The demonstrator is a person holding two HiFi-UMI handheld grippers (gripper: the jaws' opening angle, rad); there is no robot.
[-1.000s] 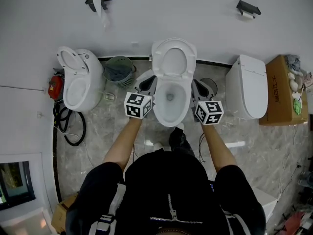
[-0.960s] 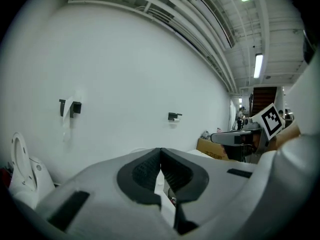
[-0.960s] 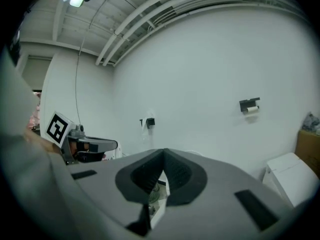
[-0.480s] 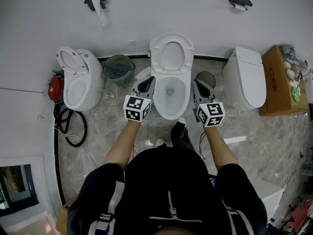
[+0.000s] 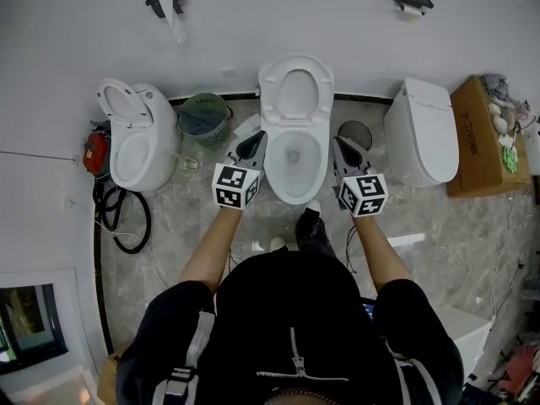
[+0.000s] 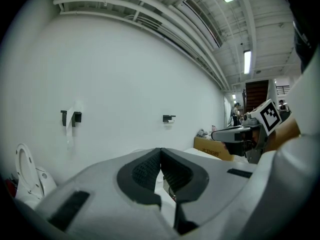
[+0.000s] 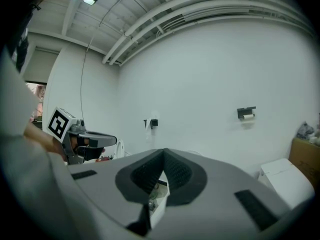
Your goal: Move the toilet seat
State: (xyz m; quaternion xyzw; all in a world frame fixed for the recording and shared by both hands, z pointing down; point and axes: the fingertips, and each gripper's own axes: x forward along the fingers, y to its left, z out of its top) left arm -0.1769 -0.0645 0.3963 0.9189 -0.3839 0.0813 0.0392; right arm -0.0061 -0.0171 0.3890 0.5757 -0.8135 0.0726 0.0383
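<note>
The left gripper (image 6: 160,151) and the right gripper (image 7: 163,154) both have their jaws pressed together with nothing between them, and they hang low on either side of the toilet bowl (image 5: 293,171), one at each flank, touching neither it nor the seat (image 5: 272,99). The seat stands raised, leaning back toward the wall (image 5: 354,32) above the bowl. The main risk is probably a slam. If a shut tip only nudges the seat past its balance point, it could drop freely onto the rim, and a gripper resting at the bowl's edge could be caught under it. The plastic looks smooth and glossy, so a closed tip pushing on it may also skid off. A firm hold would need the jaws parted first and set over the seat's rim. There is no room behind, since the wall sits just beyond the seat, so the only way to move it is forward and down. To the left a green bin (image 5: 202,118) stands near the bowl, just beyond the left gripper, and limits how far that arm can swing out. To the right a small dark round object (image 5: 359,132) lies on the floor close to the right gripper. The neighbouring toilets (image 5: 135,142) and a cardboard box (image 5: 479,137) stand well apart. The person's shoes (image 5: 305,226) sit just in front of the bowl.
</note>
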